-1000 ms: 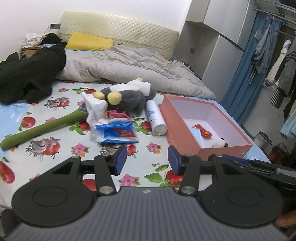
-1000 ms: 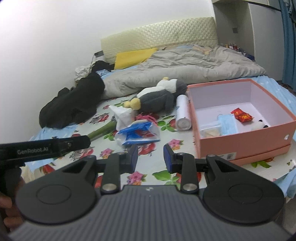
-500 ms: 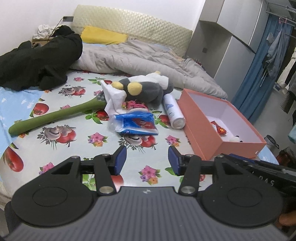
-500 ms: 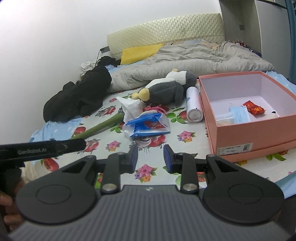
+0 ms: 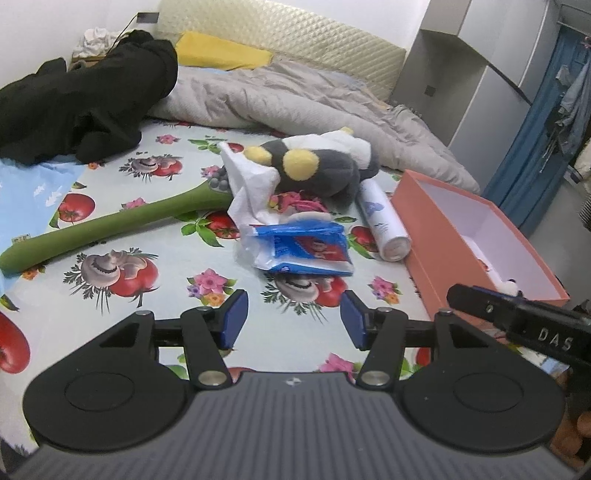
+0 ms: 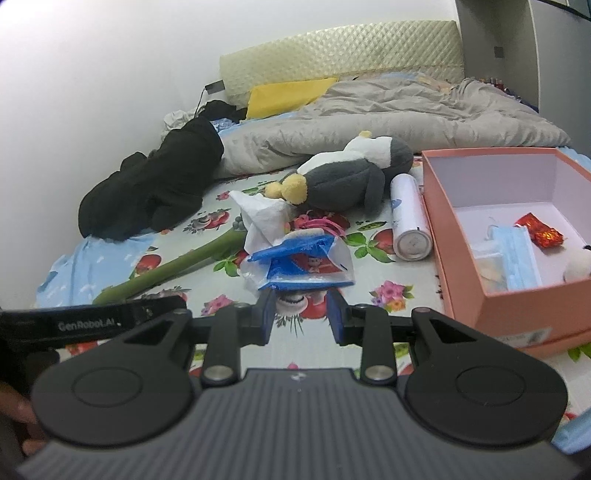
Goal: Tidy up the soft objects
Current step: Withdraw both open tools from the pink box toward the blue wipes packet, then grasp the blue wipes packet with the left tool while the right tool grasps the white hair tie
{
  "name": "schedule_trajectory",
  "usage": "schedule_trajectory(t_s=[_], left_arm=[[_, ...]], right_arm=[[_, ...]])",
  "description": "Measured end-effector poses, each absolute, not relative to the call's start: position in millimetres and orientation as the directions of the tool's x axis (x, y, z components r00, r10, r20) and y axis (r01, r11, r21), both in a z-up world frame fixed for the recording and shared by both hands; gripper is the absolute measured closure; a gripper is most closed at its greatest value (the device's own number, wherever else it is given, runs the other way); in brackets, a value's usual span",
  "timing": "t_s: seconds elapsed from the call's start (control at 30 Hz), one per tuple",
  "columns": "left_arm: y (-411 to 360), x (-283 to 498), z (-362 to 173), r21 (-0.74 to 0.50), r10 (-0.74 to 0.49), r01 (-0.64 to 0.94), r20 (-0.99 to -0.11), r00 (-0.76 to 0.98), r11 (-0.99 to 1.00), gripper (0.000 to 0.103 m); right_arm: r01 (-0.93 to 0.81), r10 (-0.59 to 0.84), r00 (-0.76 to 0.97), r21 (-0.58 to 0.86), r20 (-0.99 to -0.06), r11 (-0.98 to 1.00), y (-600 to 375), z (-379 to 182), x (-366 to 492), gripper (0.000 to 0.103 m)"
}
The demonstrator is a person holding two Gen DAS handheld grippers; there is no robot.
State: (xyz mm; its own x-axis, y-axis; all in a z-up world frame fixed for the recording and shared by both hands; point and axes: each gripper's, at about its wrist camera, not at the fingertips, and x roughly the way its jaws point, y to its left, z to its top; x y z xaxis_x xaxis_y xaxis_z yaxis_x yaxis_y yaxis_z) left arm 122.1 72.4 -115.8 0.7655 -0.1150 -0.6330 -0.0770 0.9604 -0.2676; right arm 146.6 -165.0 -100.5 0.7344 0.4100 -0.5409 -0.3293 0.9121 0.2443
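While the left tool hangs low over the bed's fruit-and-flower sheet with its blue pads opening and nothing between them, the right tool holds a narrower gap, also empty, its tips just short of the blue-and-white plastic packet. From the left wrist view that packet lies at twelve o'clock of the tool, with crumpled white tissue just behind it and a long green plush stem stretching out to ten o'clock. Behind the tissue a grey-and-white plush penguin lies on its side, pink cord showing beneath it. A white spray can lies at one o'clock, between the penguin and an open salmon-pink box. In the right wrist view the box holds a blue face mask, a red foil wrapper and something white. Farther back lie black clothing at eleven o'clock, a rumpled grey duvet, a yellow pillow and a quilted headboard against the white wall; grey wardrobes and a blue curtain stand at two o'clock.
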Motion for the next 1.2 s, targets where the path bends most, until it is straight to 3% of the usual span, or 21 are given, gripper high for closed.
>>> schedule_trajectory(t_s=[0.7,0.87,1.2], left_arm=[[97.4,227.9,-180.2,-0.305,-0.084,-0.171,-0.672,0.736,0.937,0.04],[99.5,260.1,-194.4,-0.313,-0.106,-0.157,-0.68,0.726,0.937,0.035],[102.8,294.8,-225.6,-0.245,-0.071,-0.146,-0.701,0.71,0.959,0.027]], right_arm=[[-0.325,0.462,0.649,0.328,-0.605,0.887,-141.8,-145.7,279.4,0.068],[-0.326,0.488,0.627,0.365,-0.607,0.872,-136.5,-153.2,312.9,0.053],[-0.346,0.525,0.579,0.396,-0.623,0.851,-118.0,-178.9,367.7,0.053]])
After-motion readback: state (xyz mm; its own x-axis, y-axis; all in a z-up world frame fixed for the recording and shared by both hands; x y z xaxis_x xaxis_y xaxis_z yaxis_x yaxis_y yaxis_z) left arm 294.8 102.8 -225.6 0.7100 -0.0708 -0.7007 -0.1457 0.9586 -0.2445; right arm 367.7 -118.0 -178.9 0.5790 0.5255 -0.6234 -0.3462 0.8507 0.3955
